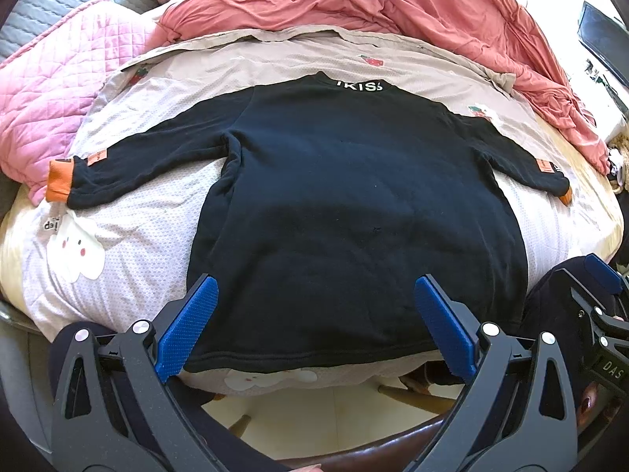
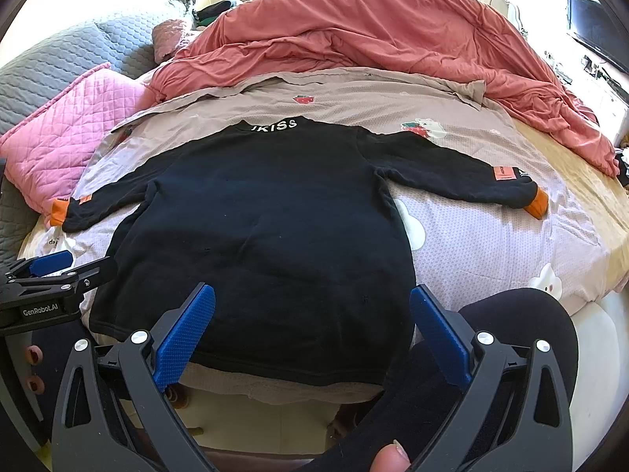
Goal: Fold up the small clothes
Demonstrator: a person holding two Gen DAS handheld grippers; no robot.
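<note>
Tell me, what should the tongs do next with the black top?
Probably bring the left tongs to the left sleeve and fold it over the body. The top lies flat, both sleeves spread out, nothing folded yet, and both tongs hang open near the hem, holding nothing.

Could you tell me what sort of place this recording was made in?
Most likely a home bedroom: a black sweatshirt lies flat on a bed sheet printed with cartoons, with a salmon duvet and pink quilted pillow behind.
</note>
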